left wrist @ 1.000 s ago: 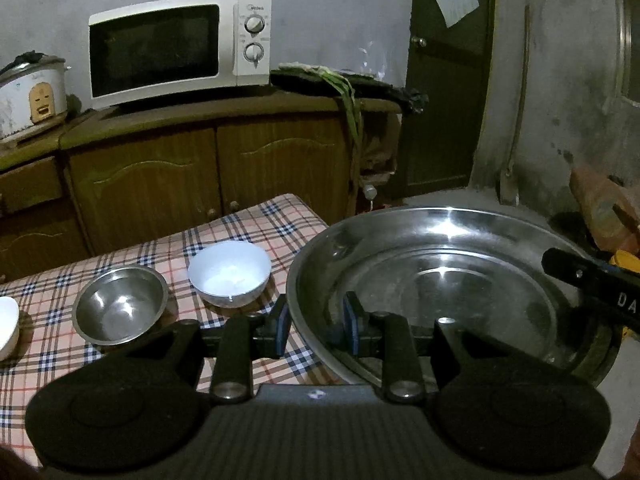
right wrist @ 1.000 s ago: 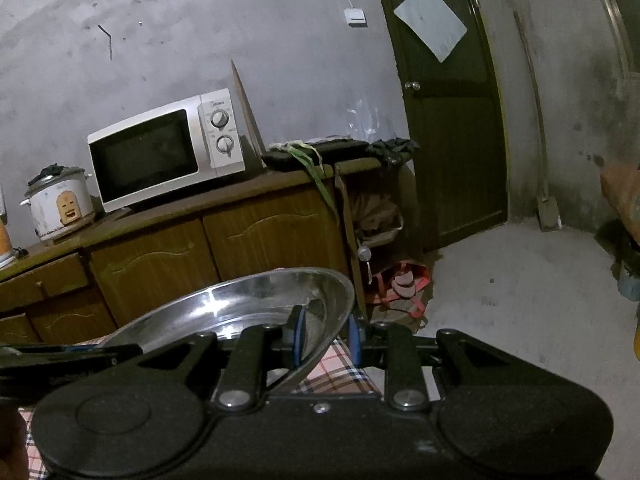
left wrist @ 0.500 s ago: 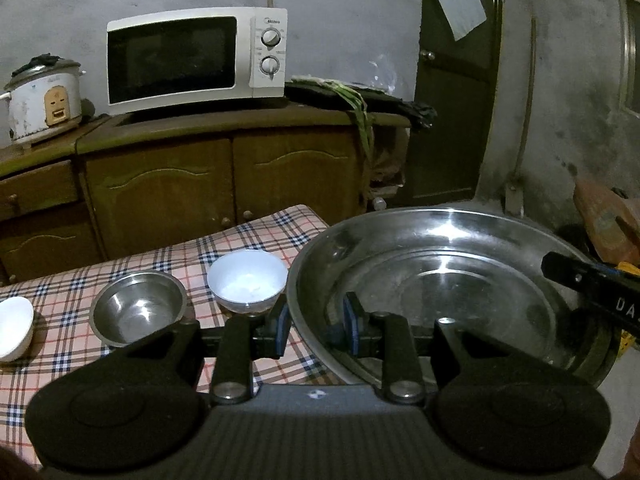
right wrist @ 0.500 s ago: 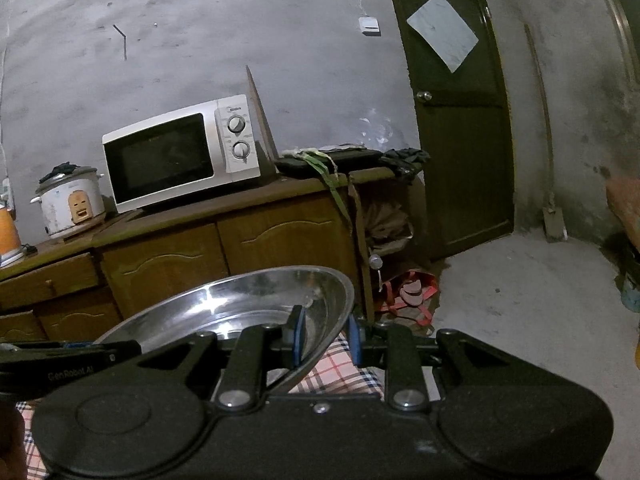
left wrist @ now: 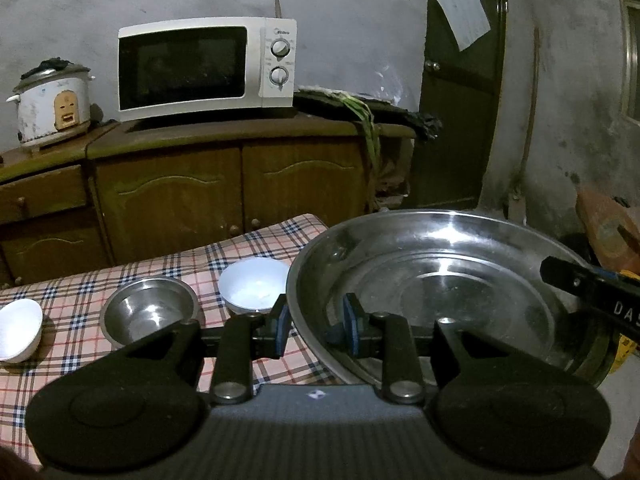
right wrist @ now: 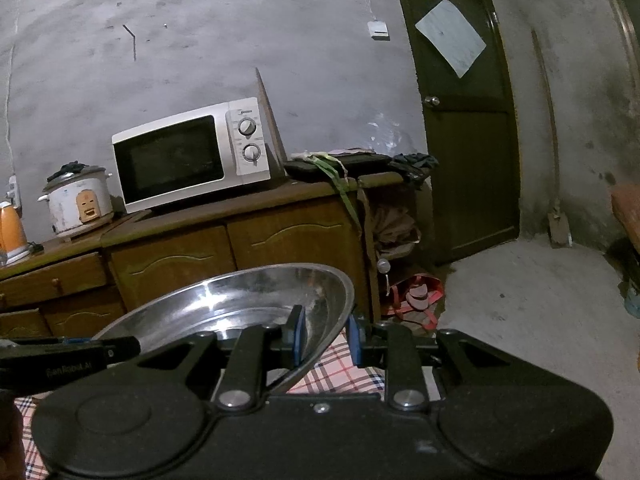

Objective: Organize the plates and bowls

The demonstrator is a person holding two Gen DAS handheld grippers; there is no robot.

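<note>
Presently, left wrist view: left gripper (left wrist: 314, 322) is clamped on the near-left rim of the large steel basin (left wrist: 440, 280), one blue pad outside the wall, one inside. Basin is held above the right end of the checked tablecloth (left wrist: 60, 364), roughly level. At the basin's far right rim the black finger of the right gripper (left wrist: 592, 298) reaches in. On the cloth, left of the basin: white bowl (left wrist: 256, 286) just beside it, small steel bowl (left wrist: 150, 312) next, second white bowl (left wrist: 18, 330) at the frame's left edge. All three upright, apart from one another. Behind: wooden cabinet (left wrist: 224, 188) carrying a microwave (left wrist: 206, 68) and rice cooker (left wrist: 54, 104).

Right wrist view: right gripper (right wrist: 326, 338) pinches the basin's (right wrist: 248, 300) right rim, jaws nearly closed on the thin wall, basin tilting up toward the left. Left gripper's finger (right wrist: 68, 356) enters from the left edge. Checked cloth (right wrist: 340, 372) shows below the rim. Dark door (right wrist: 460, 128) on the right.
</note>
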